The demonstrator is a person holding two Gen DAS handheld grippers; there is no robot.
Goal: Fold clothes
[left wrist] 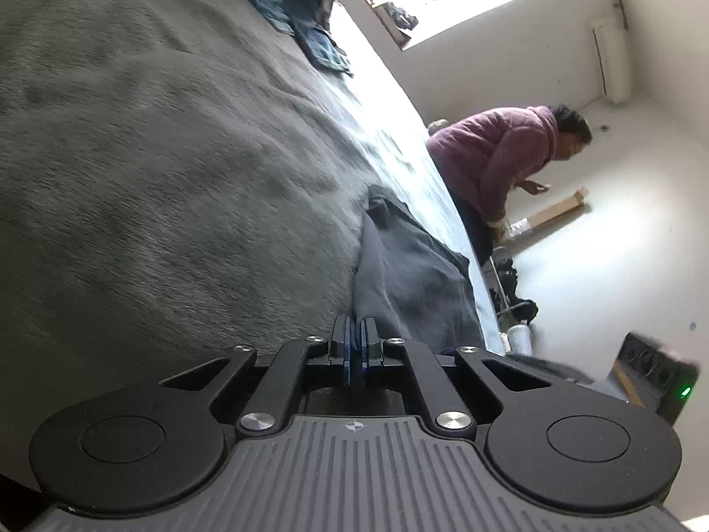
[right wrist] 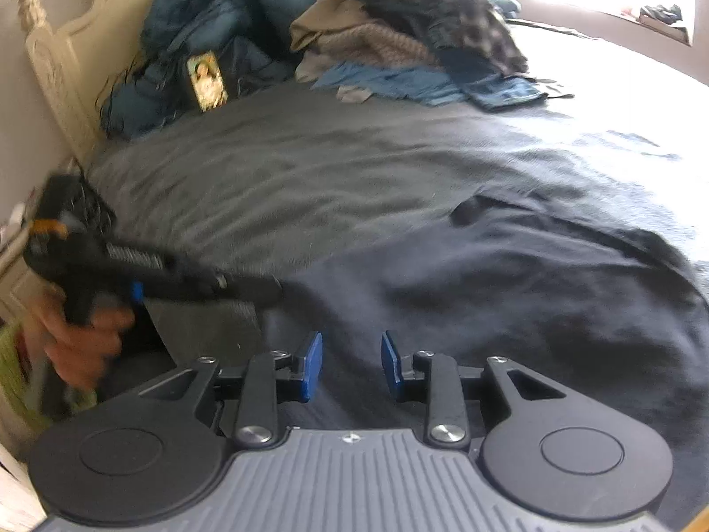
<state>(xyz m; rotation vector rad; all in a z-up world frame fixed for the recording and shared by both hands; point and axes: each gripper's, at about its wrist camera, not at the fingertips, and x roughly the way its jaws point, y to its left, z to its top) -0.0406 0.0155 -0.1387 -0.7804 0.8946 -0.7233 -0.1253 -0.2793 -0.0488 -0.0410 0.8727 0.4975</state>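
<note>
- Landmark: the bed (right wrist: 354, 168) with its grey blanket; everything below is placed relative to it.
- The dark garment (right wrist: 509, 275) lies spread and rumpled on the near part of the bed, on top of the blanket. We see no finished fold in it.
- Our left tongs (left wrist: 356, 346) are clenched, and a bit of the garment's near edge looks pinched between the blue pads (left wrist: 348, 354). The right wrist view shows these tongs at the bed's near left side, reaching onto the cloth.
- Our right tongs (right wrist: 351, 365) are released: the pads stand apart above the garment's near edge, cloth below them, not gripped.
- Progress, as we judge it: early. One edge is gripped, the other is not taken yet, and the first fold is still to do.
- Also left: a pile of clothes (right wrist: 399, 31) heaped at the far end of the bed by the headboard (right wrist: 57, 71), unsorted and unfolded.
- Another person (left wrist: 500, 155) in a pink top bends over beyond the bed's far side, well apart from the garment.
- Both views are blurred; we cannot tell the garment's type.
</note>
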